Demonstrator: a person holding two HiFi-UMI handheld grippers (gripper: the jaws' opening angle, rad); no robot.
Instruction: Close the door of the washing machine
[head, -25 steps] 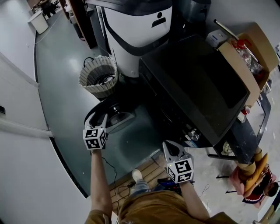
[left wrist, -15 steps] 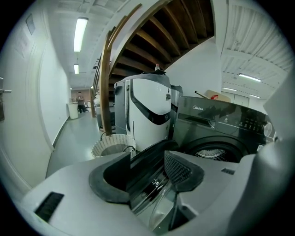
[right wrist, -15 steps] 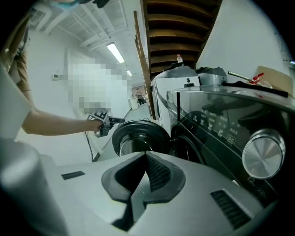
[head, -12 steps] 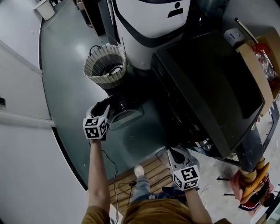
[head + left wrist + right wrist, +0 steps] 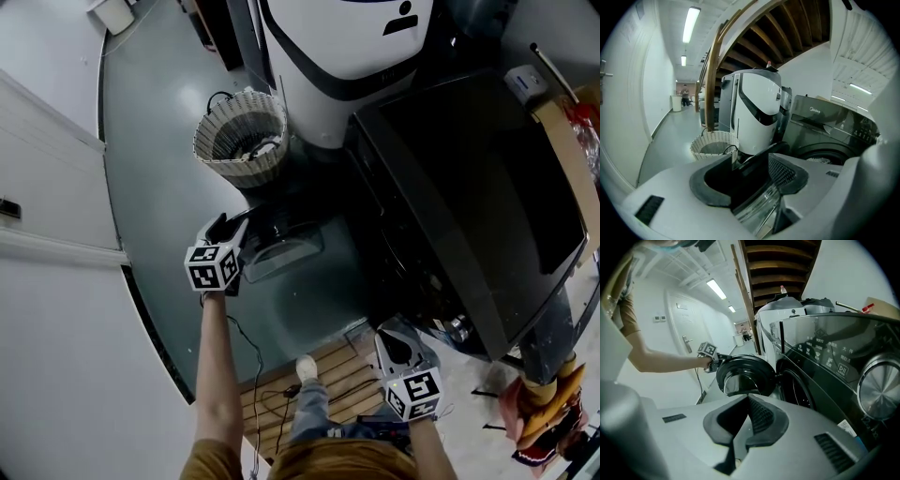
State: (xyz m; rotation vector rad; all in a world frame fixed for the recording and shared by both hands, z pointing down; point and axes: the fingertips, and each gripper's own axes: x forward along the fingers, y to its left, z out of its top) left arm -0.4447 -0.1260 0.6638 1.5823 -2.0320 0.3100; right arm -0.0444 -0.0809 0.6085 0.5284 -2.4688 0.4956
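**Door open, left tool at its rim**

A woven basket [image 5: 241, 141] stands on the smooth grey floor [image 5: 155, 178] beside a white machine [image 5: 342, 47]. What lies in the basket is dark and unclear. Near it, the round, glass-centred door [image 5: 286, 246] swings out from the dark washing machine [image 5: 469, 187]. The left gripper [image 5: 230, 232] has just been opening its jaws, and they stand wide around the door's rim. The right gripper [image 5: 748, 397] hangs apart from the door, its jaws together and empty.

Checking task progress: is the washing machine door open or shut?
Open: the washing machine door stands swung away from the dark drum opening.
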